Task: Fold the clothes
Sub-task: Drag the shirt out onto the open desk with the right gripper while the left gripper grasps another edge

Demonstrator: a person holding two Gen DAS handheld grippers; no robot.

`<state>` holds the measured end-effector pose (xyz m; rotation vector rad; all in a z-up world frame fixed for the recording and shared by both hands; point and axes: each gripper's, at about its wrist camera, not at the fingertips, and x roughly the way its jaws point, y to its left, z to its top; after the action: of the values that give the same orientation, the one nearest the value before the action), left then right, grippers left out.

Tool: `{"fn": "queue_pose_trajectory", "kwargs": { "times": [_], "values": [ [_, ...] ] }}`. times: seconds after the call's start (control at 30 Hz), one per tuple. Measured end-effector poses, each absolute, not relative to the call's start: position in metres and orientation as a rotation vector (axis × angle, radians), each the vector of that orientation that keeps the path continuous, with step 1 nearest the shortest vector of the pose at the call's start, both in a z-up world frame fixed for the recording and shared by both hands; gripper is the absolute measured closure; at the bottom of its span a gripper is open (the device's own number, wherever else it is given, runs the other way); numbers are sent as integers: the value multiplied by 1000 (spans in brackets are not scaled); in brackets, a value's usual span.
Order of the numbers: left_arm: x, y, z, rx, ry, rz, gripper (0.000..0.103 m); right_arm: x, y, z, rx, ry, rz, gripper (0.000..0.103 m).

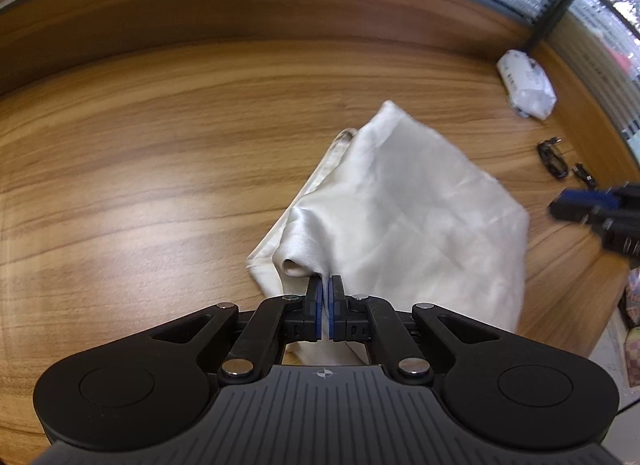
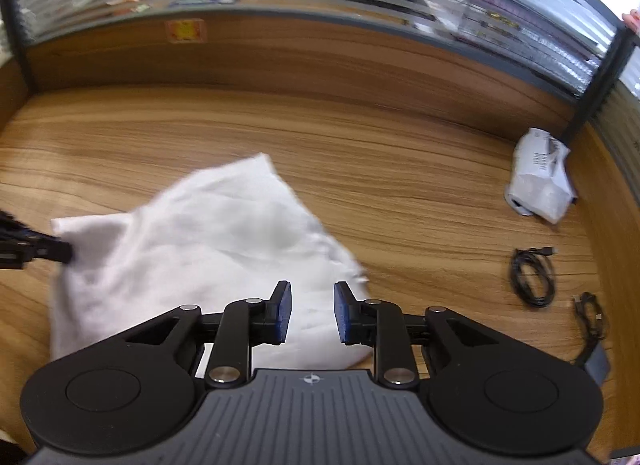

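Left gripper [image 1: 325, 285]: pinching white garment [image 1: 400, 201] edge — likely to carry a fold.
Right gripper [image 2: 312, 305]: spread, holding nothing, above the cloth.

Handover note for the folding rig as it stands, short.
Left gripper: shut on a bunched edge of the white garment.
Right gripper: open, nothing between the pads, above the garment's near right part.
Garment: partly folded and rumpled on the wooden desk, one layer lying over another.
Also on the desk: white plastic bag and black cables off to the right, clear of the garment.
Left: finish and flatten the fold.
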<state>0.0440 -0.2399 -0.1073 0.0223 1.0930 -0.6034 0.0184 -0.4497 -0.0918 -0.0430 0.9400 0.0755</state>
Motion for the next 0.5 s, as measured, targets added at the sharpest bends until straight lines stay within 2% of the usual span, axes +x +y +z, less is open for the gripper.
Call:
{"fn": "queue_pose_trajectory", "kwargs": {
  "times": [0.27, 0.5],
  "values": [
    [42, -252, -81, 20, 1049, -683, 100, -3, -376, -98, -6, 904, 244, 69],
    [37, -267, -60, 28, 1020, -759, 100, -1, -338, -105, -12, 904, 302, 67]
  ]
}}
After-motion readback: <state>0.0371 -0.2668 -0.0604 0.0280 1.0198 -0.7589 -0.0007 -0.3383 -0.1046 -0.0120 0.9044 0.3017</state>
